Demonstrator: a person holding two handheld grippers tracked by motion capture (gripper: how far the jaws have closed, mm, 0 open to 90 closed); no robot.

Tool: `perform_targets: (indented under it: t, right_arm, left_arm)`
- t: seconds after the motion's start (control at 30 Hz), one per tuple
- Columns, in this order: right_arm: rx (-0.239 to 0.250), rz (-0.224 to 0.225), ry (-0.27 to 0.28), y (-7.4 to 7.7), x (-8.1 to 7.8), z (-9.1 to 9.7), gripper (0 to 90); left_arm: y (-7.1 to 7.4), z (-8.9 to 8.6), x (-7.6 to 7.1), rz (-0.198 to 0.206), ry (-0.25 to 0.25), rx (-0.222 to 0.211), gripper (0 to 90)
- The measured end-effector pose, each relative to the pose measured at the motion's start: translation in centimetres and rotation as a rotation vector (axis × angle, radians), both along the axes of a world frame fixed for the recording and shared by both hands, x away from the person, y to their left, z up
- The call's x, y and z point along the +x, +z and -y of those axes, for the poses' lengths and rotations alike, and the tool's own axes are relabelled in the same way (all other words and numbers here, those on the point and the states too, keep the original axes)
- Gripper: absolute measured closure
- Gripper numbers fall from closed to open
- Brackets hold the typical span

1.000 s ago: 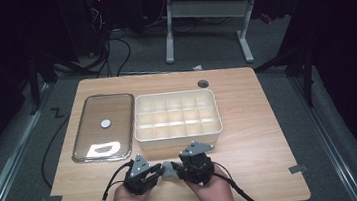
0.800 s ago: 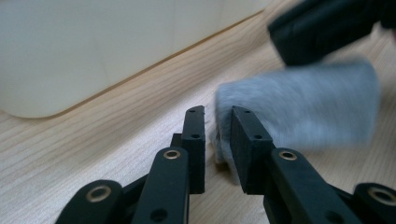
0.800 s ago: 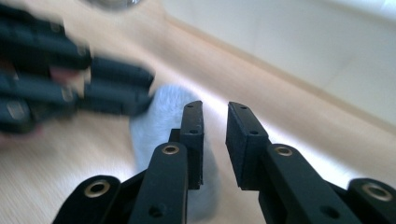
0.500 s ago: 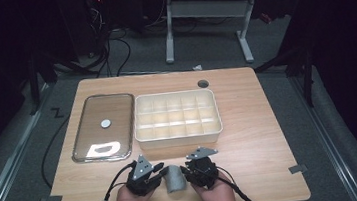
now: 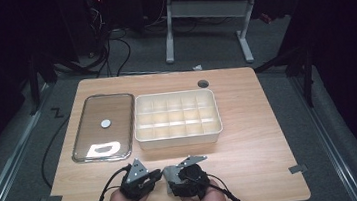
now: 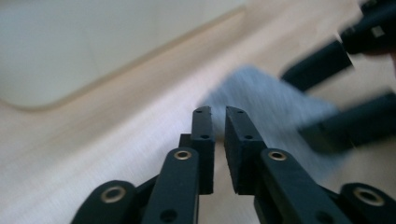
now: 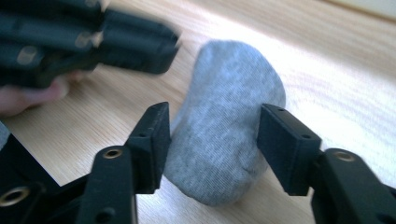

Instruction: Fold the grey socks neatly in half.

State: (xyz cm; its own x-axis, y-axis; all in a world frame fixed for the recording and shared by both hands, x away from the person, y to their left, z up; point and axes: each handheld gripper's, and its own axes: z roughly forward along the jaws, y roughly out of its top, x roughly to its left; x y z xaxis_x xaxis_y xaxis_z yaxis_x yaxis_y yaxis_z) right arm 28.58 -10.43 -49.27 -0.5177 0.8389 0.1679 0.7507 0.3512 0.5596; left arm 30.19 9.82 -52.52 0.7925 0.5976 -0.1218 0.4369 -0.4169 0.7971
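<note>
The grey rolled sock (image 7: 226, 126) lies on the wooden table (image 5: 261, 142) at the near edge, six o'clock from the white compartment box (image 5: 177, 118). The right gripper (image 7: 212, 140) straddles it, jaws spread wide and just opened further; the left pad (image 7: 152, 140) brushes the sock's side, the right one stands just off it, so no squeeze that I can make out. The left gripper (image 6: 218, 133) sits just beside the sock at its nine o'clock in the high view, jaws nearly together after closing, nothing between them, the blurred sock beyond their tips. The box's near wall stands between the sock and the far side. At ten o'clock lies a shallow metal tray (image 5: 103, 127) carrying a small white disc (image 5: 105, 122). A dark grommet hole (image 5: 203, 83) sits at twelve.
</note>
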Motion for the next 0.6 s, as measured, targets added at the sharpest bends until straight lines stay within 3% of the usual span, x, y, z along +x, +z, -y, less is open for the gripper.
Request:
perform_targets:
  t: [0.1,0.23,0.3,0.37,0.47,0.6]
  right_arm:
    - [-0.002,-0.035,-0.009,-0.2,0.2,0.0,37.0]
    - [-0.032,-0.051,-0.017,-0.5,0.7,-0.7,35.1]
    - [-0.068,-0.054,-0.003,-0.6,1.2,-1.2,35.1]
    - [-0.109,-0.101,0.008,-1.0,1.8,-1.6,36.7]
    - [-0.115,-0.129,0.034,-0.8,2.4,-1.8,49.5]
    - [-0.119,-0.12,0.072,-0.6,2.8,-1.5,62.7]
  left_arm:
    - [-0.3,0.3,-0.1,-0.013,0.0,0.02,83.2]
    - [-0.2,-0.3,0.3,-0.007,0.026,0.009,82.7]
    - [-0.1,-0.5,0.4,-0.004,0.03,0.005,82.3]
    - [-0.1,-0.6,0.4,0.001,0.031,0.002,81.8]
    - [-0.1,-0.7,0.5,0.005,0.033,0.005,81.3]
    - [-0.1,-1.0,0.7,0.014,0.041,0.007,80.0]
